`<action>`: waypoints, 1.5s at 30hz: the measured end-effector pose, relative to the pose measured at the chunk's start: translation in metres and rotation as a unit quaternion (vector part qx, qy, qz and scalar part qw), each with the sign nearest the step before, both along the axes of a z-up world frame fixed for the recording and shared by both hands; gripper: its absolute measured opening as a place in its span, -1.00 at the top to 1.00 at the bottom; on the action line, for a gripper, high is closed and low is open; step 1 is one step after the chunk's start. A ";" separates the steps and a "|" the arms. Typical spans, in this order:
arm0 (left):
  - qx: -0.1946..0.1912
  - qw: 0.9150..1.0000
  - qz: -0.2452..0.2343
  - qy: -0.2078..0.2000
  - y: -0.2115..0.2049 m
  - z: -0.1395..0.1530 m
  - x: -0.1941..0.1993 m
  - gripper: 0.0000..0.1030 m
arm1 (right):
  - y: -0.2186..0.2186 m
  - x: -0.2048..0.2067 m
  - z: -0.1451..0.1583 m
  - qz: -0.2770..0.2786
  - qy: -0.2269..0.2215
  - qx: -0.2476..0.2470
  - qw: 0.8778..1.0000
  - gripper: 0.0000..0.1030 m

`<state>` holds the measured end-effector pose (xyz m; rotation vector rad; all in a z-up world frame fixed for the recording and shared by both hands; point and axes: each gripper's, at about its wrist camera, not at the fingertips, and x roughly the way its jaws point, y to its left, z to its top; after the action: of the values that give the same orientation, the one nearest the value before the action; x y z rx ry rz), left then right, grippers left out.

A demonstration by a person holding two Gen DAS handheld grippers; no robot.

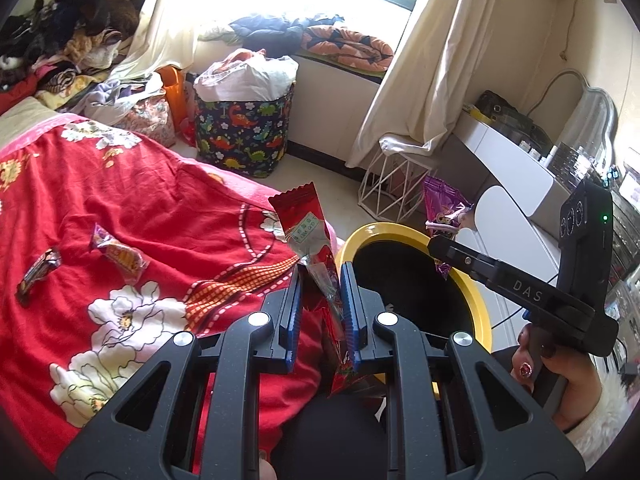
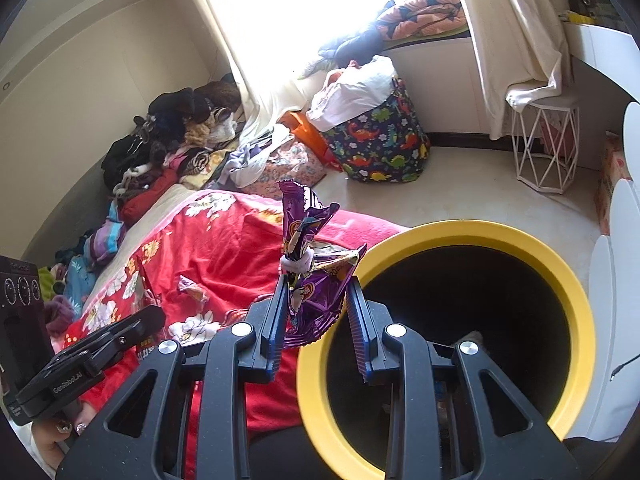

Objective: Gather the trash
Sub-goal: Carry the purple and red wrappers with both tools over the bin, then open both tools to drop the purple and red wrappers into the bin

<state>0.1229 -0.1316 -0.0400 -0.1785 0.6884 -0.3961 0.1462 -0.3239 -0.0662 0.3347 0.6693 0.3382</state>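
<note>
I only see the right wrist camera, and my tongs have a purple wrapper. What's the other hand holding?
Observer: The left tongs are shut on a red wrapper, which sticks up between them.
Operator: I see one candy wrapper left behind. Is that all?
Observer: No, two lie on the red blanket: an orange wrapper and, further left, a dark brown wrapper that your view misses.
Operator: What's beside the bin on the other side?
Observer: Past the yellow-rimmed bin stands a white desk with a curvy mirror on it.
</note>
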 end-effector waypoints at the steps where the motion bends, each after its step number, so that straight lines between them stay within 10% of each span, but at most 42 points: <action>1: 0.000 1.000 -0.002 -0.001 -0.002 0.001 0.000 0.75 | -0.002 -0.001 0.000 -0.003 0.000 0.000 1.000 0.47; 45: 0.019 0.995 -0.097 0.031 -0.093 -0.034 0.015 0.74 | -0.070 -0.003 -0.022 -0.066 0.051 0.027 0.996 0.38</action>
<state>0.1381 -0.2247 -0.0738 -0.0892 0.7770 -0.5647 0.1430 -0.3934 -0.0880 0.4484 0.7348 0.2145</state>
